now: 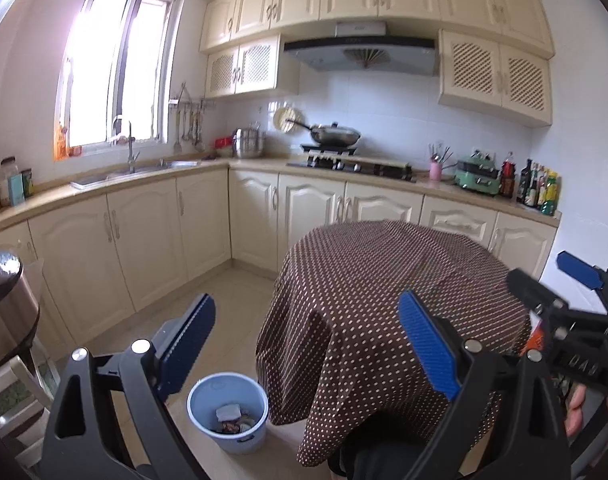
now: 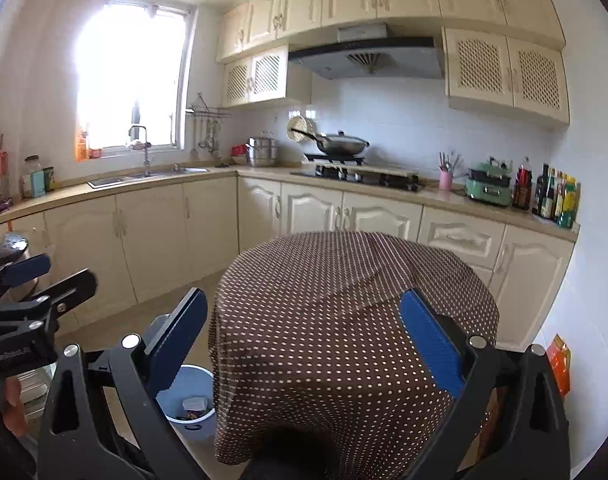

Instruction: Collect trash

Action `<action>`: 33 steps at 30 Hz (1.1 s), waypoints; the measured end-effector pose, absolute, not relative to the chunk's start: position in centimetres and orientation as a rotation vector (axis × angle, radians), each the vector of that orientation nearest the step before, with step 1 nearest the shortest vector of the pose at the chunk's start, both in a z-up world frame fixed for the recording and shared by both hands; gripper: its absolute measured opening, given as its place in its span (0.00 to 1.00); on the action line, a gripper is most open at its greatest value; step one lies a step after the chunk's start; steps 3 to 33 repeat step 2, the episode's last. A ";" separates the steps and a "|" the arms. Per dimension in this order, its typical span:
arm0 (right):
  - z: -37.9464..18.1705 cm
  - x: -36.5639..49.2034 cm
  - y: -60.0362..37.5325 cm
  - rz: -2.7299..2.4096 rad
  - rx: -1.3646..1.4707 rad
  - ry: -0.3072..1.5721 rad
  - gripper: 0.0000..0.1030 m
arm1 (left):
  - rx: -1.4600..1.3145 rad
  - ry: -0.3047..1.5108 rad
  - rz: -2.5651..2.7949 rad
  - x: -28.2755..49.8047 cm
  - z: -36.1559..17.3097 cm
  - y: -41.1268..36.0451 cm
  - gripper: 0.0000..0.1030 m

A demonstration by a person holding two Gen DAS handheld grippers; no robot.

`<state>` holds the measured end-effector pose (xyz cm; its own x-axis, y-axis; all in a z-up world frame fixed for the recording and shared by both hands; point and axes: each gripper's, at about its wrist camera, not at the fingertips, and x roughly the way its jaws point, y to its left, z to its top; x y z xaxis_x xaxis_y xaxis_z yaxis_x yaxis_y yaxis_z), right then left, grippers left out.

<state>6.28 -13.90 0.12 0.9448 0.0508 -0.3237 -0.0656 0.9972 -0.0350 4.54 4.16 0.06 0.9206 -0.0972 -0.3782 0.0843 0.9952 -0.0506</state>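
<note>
The left hand-held gripper (image 1: 308, 344) hangs released, its two blue fingers (image 1: 426, 346) spread wide with nothing between them, raised over the near left edge of a round worktop (image 1: 384, 280) draped in a brown dotted cloth. The right hand-held gripper (image 2: 304, 344) is likewise released and empty, fingers (image 2: 432, 344) wide apart, over the near edge of the same worktop. Each shows at the side of the other's view.

On the floor (image 1: 231, 300), just beside the worktop's left edge, stands a blue bin (image 1: 227, 412). The trash (image 1: 233, 418) lies in its bottom: a pale wad on top of darker scraps. In the right wrist view the bin (image 2: 187, 398) is partly hidden behind the left finger and the cloth.

An orange packet (image 2: 560, 364) shows by the wall off the worktop's right edge. Cream cabinets (image 1: 143, 232) run along the back.
</note>
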 end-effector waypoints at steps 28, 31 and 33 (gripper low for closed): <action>-0.6 7.4 -14.5 0.038 -0.044 0.353 0.91 | -0.026 0.433 -0.078 5.8 -1.2 4.2 0.88; -0.6 7.4 -14.5 0.038 -0.044 0.353 0.91 | -0.026 0.433 -0.078 5.8 -1.2 4.2 0.88; -0.6 7.4 -14.5 0.038 -0.044 0.353 0.91 | -0.026 0.433 -0.078 5.8 -1.2 4.2 0.88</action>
